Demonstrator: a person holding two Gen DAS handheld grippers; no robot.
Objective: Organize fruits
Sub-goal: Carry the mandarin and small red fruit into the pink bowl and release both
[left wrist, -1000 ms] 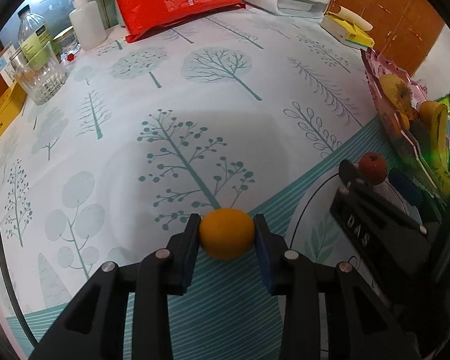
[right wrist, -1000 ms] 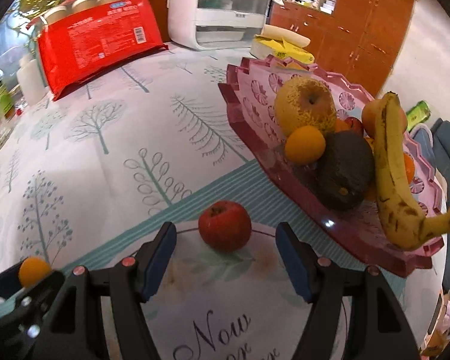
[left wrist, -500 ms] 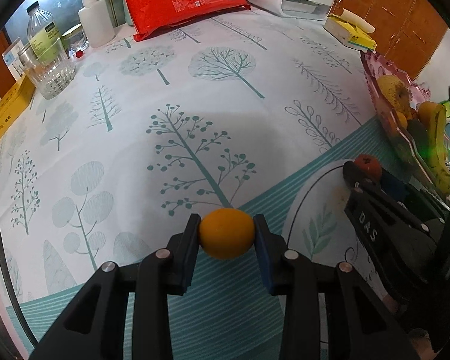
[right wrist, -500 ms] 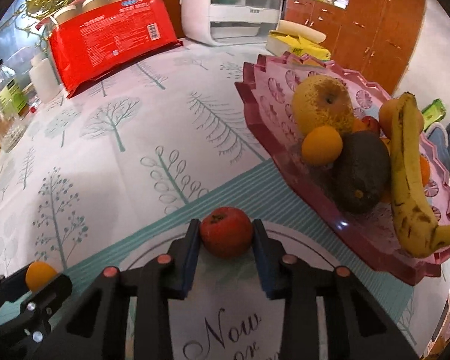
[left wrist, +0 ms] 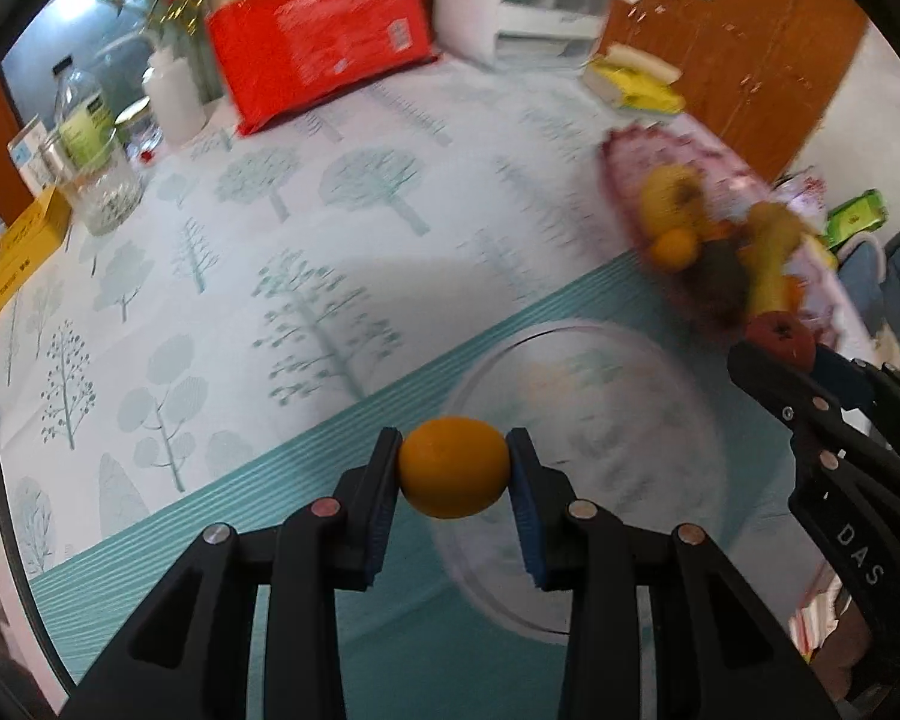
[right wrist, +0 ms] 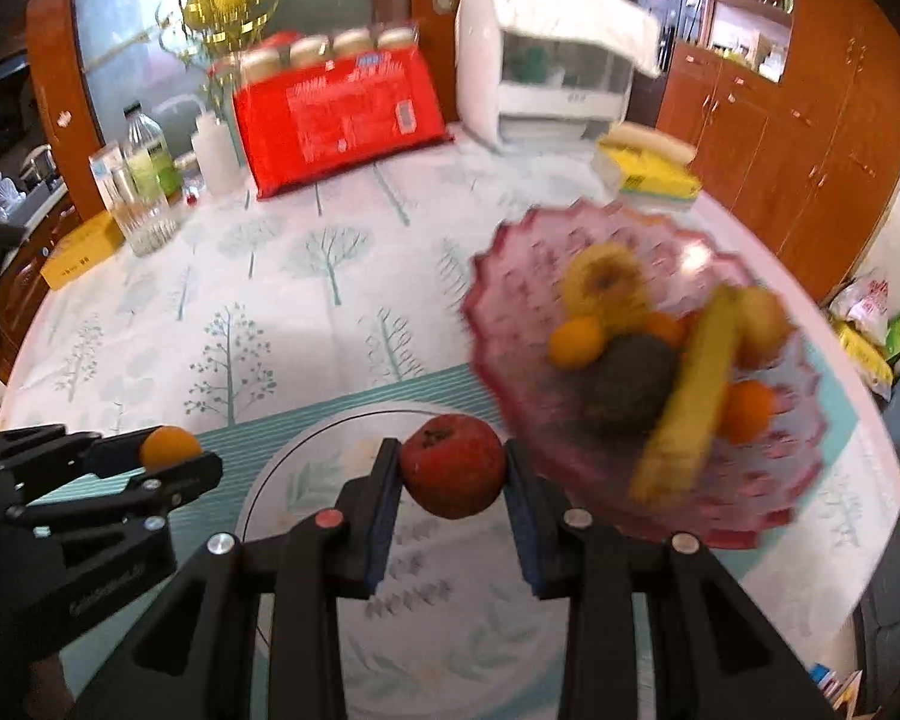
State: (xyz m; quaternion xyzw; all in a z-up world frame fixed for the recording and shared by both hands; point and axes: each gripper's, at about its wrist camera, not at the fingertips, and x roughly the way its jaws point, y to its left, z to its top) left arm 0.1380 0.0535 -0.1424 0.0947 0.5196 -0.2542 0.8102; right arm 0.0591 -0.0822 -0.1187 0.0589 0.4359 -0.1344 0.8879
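My left gripper point(left wrist: 453, 474) is shut on a small orange point(left wrist: 453, 467) and holds it above the tablecloth; it also shows at the left of the right wrist view point(right wrist: 171, 453). My right gripper point(right wrist: 453, 477) is shut on a red apple point(right wrist: 453, 465), lifted above the table; the apple also shows at the right of the left wrist view point(left wrist: 779, 339). A pink scalloped fruit bowl point(right wrist: 510, 276) stands to the right, holding a banana point(right wrist: 690, 402), a yellow pear point(right wrist: 603, 285), a dark avocado point(right wrist: 627, 384) and small oranges.
A red package point(right wrist: 336, 114), a white appliance point(right wrist: 546, 78), bottles point(right wrist: 147, 156) and a glass point(left wrist: 99, 186) stand along the far edge. A yellow box point(left wrist: 21, 252) lies at the left, a yellow pack point(right wrist: 648, 171) behind the bowl.
My right gripper closed on the red apple and lifted it. Both grippers have risen and the views have tilted up, so more of the room shows. The orange stays in the left gripper.
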